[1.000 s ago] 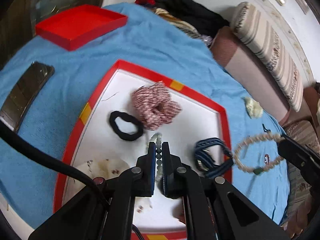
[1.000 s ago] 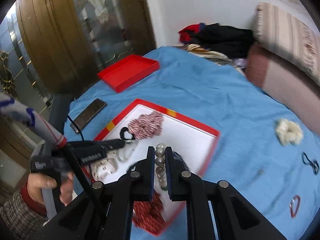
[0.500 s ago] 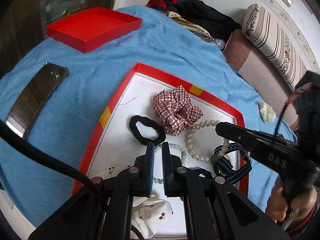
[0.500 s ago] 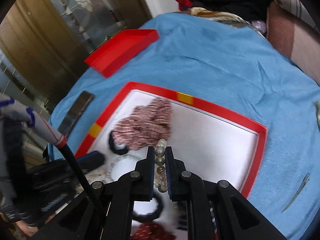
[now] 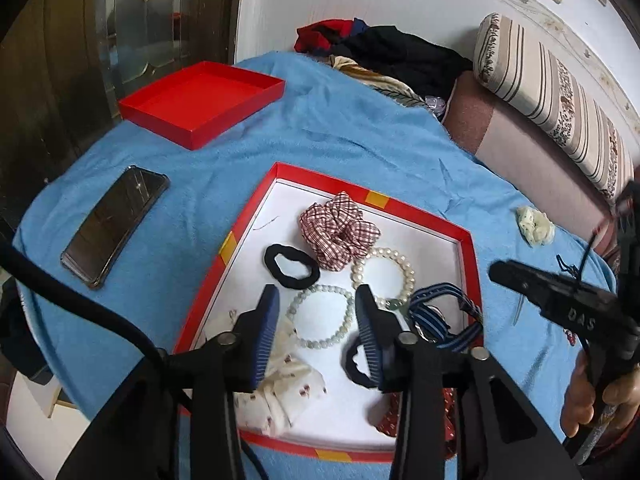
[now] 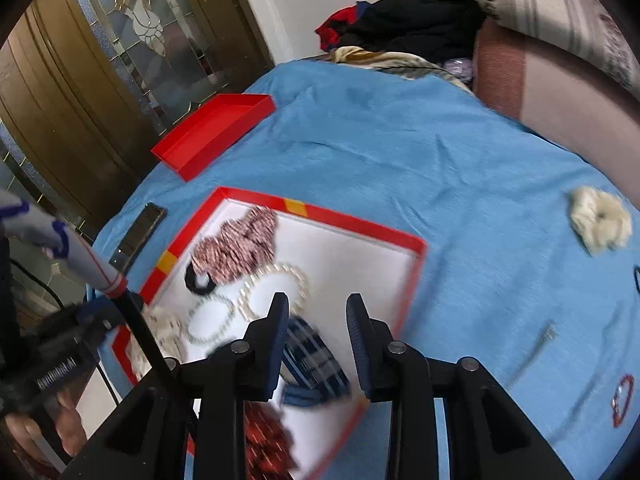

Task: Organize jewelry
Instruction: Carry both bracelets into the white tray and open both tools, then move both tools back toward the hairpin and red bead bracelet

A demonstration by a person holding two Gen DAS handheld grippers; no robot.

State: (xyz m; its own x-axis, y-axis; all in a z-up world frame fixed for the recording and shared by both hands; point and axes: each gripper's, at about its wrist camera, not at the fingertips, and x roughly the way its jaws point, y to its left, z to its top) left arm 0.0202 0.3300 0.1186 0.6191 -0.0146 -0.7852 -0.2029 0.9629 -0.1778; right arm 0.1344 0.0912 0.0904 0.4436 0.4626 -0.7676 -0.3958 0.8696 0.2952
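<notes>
A red-rimmed white tray (image 5: 466,264) (image 6: 412,276) lies on the blue cloth. In it lie a pale green bead bracelet (image 5: 320,316), a pearl bracelet (image 5: 384,276) (image 6: 276,288), a checked scrunchie (image 5: 338,230) (image 6: 236,244), a black hair tie (image 5: 291,266), a blue striped band (image 5: 444,316) (image 6: 316,356) and a cream scrunchie (image 5: 280,380). My left gripper (image 5: 316,300) is open and empty above the bead bracelet. My right gripper (image 6: 318,308) is open and empty above the tray's right part; it also shows in the left wrist view (image 5: 560,300).
An empty red lid (image 5: 200,100) (image 6: 212,136) and a phone (image 5: 116,224) lie at the left of the cloth. A cream scrunchie (image 5: 534,224) (image 6: 600,220), a hair pin (image 6: 536,348) and a small red clip (image 6: 622,400) lie on the cloth at the right. Clothes and cushions are behind.
Both grippers have opened. The left let go of the pale green bead bracelet and the right let go of the pearl bracelet; both now lie in the tray. Both grippers have drawn back.
</notes>
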